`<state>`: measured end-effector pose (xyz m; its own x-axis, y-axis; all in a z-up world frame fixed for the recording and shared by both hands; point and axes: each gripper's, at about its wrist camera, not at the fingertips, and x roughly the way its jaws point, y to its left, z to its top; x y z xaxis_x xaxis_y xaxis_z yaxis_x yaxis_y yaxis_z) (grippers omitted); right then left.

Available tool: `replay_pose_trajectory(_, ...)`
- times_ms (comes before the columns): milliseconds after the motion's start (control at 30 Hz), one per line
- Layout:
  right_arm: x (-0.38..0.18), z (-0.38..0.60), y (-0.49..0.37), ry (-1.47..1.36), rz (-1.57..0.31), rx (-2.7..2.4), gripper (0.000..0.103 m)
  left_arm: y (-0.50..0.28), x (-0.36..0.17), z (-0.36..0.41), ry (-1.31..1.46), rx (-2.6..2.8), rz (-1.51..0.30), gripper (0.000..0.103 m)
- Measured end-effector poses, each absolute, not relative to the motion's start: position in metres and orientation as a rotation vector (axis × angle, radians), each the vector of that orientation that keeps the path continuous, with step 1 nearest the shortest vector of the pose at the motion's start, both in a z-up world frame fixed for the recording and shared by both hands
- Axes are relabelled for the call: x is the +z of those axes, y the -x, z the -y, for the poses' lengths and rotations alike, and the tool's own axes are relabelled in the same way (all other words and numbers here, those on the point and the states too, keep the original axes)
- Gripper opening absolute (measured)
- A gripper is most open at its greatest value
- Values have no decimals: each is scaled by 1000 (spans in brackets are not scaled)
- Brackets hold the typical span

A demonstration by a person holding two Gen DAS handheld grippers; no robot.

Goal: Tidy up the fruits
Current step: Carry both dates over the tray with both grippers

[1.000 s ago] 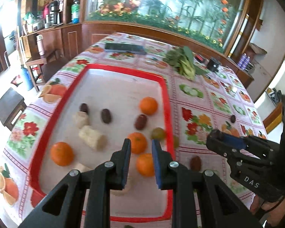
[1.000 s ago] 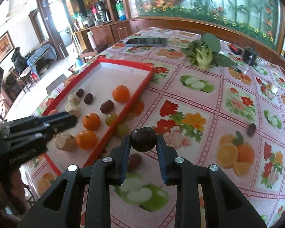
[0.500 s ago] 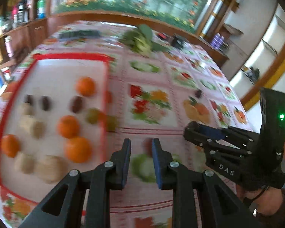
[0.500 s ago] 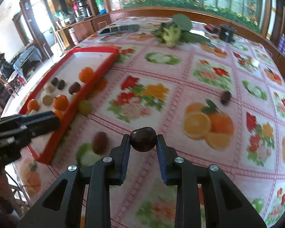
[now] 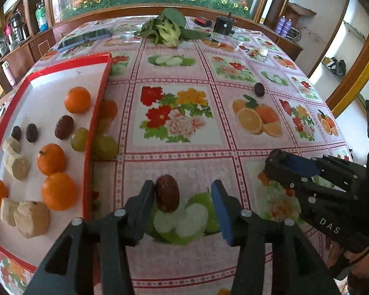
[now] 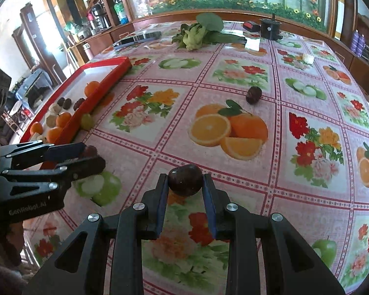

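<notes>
My left gripper (image 5: 184, 196) is open around a brown date (image 5: 167, 193) that lies on the tablecloth against its left finger. My right gripper (image 6: 184, 184) is shut on a dark round fruit (image 6: 185, 180) held above the table; it shows at the right of the left wrist view (image 5: 283, 164). A red tray (image 5: 93, 123) at the left holds oranges (image 5: 58, 191), dark dates (image 5: 64, 127), pale chunks (image 5: 32, 218) and a green grape (image 5: 79, 135). A green fruit (image 5: 105, 146) lies just outside the tray's rim. Another dark date (image 5: 259, 89) lies far right on the cloth.
A bunch of leafy greens (image 5: 168, 30), a black round container (image 5: 224, 25) and a phone (image 5: 86, 38) lie at the table's far end. A wooden counter with bottles runs behind. The table edge curves away at the right.
My left gripper has swung right off the tray, come down over the brown date and opened. My right gripper has moved right and back with the dark fruit still in it.
</notes>
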<state>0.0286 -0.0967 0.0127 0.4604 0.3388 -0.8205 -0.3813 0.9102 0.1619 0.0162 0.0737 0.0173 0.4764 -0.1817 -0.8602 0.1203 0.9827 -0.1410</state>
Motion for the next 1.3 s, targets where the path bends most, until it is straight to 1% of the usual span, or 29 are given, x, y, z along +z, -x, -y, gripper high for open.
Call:
replay_pose_trajectory(200, 11, 99, -29, 47, -995, 466, 28, -15, 12, -73, 56, -159, -1050, 53)
replay_pose_trajectory(333, 10, 98, -28, 56, -988, 469, 28, -17, 11, -75, 42, -145, -1019, 52)
replay_pose_trajectory(367, 10, 98, -28, 60, -987, 469, 28, -17, 11, -75, 43, -140, -1014, 48)
replay_pose_trajectory(400, 10, 97, -29, 64, -987, 468, 28, -17, 11, -75, 41, -135, -1010, 40)
replay_pose_trajectory(467, 10, 97, -29, 69, -987, 465, 28, -18, 12, -76, 53, -144, -1009, 28)
replay_pose_trajectory(900, 22, 95, -23, 78, -971, 438, 28, 1, 21, -53, 69, -226, -1003, 28)
replay_pose_trajectory(1300, 34, 62, -19, 133, -974, 454, 28, 4, 40, -77, 100, -197, -954, 28)
